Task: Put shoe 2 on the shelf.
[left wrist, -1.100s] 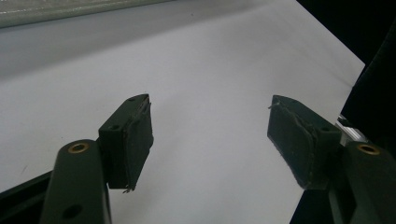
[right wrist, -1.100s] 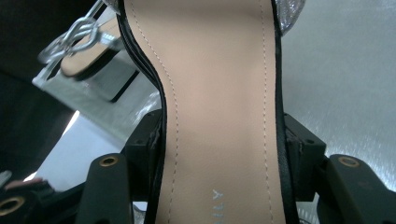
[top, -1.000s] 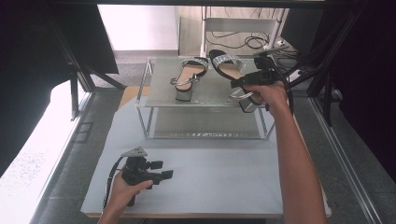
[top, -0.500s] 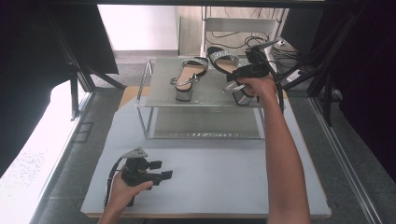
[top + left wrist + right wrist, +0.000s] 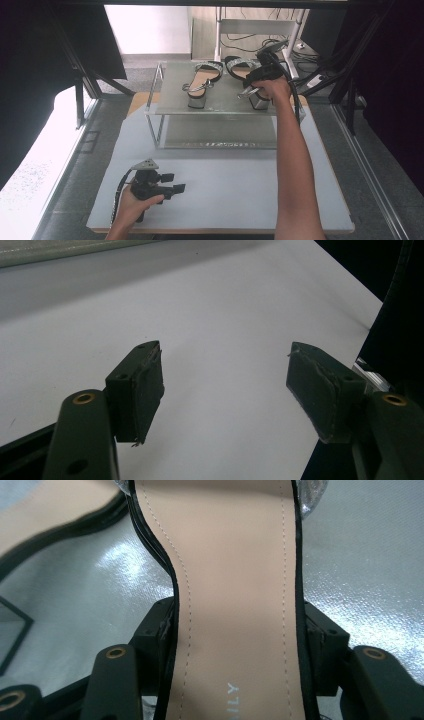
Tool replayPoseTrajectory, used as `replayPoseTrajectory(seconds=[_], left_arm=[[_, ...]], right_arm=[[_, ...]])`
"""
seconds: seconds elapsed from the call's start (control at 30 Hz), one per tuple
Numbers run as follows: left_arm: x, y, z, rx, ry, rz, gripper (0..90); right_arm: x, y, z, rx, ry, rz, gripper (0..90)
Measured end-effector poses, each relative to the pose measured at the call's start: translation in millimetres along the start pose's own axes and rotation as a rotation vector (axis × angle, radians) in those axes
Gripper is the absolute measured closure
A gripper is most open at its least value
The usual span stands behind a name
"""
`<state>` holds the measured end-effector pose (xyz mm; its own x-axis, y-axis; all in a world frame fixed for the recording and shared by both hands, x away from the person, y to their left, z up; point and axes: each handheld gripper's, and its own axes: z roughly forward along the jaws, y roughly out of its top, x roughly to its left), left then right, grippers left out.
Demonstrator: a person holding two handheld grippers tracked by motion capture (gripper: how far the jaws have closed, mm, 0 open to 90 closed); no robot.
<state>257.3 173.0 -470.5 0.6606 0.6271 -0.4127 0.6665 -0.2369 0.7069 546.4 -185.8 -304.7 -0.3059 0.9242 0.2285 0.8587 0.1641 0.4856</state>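
From above, the right gripper (image 5: 255,80) pinched a sandal (image 5: 250,82) at the right end of the shelf's (image 5: 170,102) top tier, a second sandal (image 5: 200,82) lying just left of it. The left gripper (image 5: 172,184) rested near the worktop's (image 5: 240,190) front left corner. The left gripper view showed its jaws spread over bare worktop. The right gripper view showed both pads pressed against the sandal's (image 5: 235,580) narrow middle.

A pale grey table top (image 5: 225,200) stands on a grey floor (image 5: 380,170), with a bright white surface (image 5: 35,170) glaring at the left edge. Dark frame struts (image 5: 80,95) and black drapes (image 5: 30,60) close in both sides. Beyond the table, cables (image 5: 260,42) lie on a light wooden floor (image 5: 205,35) beside a brightly lit white panel (image 5: 145,27).
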Motion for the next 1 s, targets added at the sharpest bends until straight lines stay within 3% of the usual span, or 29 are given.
replayPoseTrajectory(seconds=[0.17,0.4,0.47,0.53,0.57,0.6,0.63,0.7,0.8,0.9,0.93,1.0], left_arm=[[-2.6,-0.5,2.0,0.011,-0.001,0.005,31.2],[-4.6,-0.7,6.1,0.022,-0.002,0.010,31.2],[-5.0,-0.2,8.0,0.023,-0.002,0.008,31.2],[-5.6,0.0,9.4,0.026,-0.002,0.009,31.3],[-5.9,0.0,10.2,0.029,-0.001,0.011,31.3],[-6.3,0.0,11.7,0.029,0.004,0.011,31.3],[-6.3,0.0,11.7,0.029,0.004,0.011,31.4],[-7.2,0.6,12.8,0.029,0.007,0.011,31.5],[-10.9,2.0,13.8,0.017,0.002,0.014,31.5],[-15.2,5.7,12.8,0.005,0.016,0.018,31.5],[-19.7,8.8,12.8,-0.005,0.018,0.021,31.6],[-23.3,11.3,13.0,-0.010,0.022,0.028,31.6]], right_arm=[[7.7,2.5,7.2,0.049,-0.053,-0.032,39.6],[9.4,2.7,6.4,0.036,-0.056,-0.019,33.0],[11.1,1.0,2.9,-0.001,-0.070,-0.030,29.4],[14.1,-0.5,-7.9,-0.087,-0.071,-0.029,24.4],[14.1,-0.5,-7.9,-0.087,-0.071,-0.029,24.4],[16.6,-2.4,-16.7,-0.159,-0.100,-0.052,23.6],[16.6,-2.4,-16.7,-0.159,-0.100,-0.052,23.6],[17.9,-6.5,-29.4,-0.249,-0.070,-0.059,23.7],[18.7,-10.0,-35.5,-0.284,-0.066,-0.080,24.3],[17.5,-15.6,-43.1,-0.348,-0.102,-0.108,25.9],[17.0,-16.4,-42.1,-0.341,-0.145,-0.127,24.1],[16.8,-14.9,-37.3,-0.320,-0.147,-0.127,21.8]])
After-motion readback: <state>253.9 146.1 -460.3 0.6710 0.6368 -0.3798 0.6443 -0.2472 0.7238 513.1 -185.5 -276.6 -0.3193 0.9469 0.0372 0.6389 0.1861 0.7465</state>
